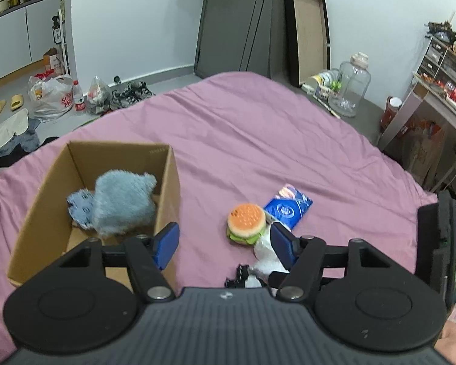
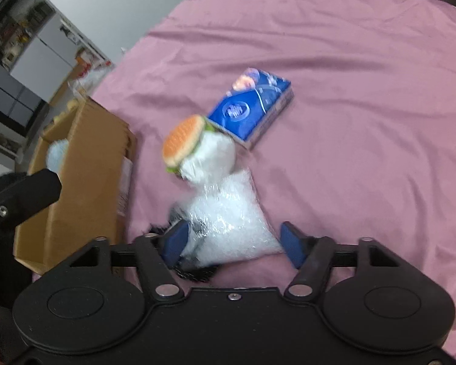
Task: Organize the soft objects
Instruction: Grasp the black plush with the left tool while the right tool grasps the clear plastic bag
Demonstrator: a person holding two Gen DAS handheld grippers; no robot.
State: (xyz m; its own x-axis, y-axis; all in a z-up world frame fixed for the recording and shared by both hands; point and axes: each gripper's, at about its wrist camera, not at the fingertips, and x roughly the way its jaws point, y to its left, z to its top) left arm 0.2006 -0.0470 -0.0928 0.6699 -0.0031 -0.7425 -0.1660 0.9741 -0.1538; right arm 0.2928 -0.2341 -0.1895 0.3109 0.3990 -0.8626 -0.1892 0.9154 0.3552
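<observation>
1. The right gripper (image 2: 231, 243) hangs low over the pink bed sheet (image 2: 364, 121), its blue fingers (image 2: 175, 240) spread around one crinkly clear plastic bag of white stuffing (image 2: 231, 222), not clamped.
2. The left gripper (image 1: 225, 240) hovers beside the open brown cardboard box (image 1: 167, 188), fingers apart, empty.
3. Inside the box: one fluffy blue plush toy (image 1: 121, 203).
4. Right of the box: one plush hamburger (image 1: 246, 223), one blue tissue pack (image 1: 288, 208) touching it.
</observation>
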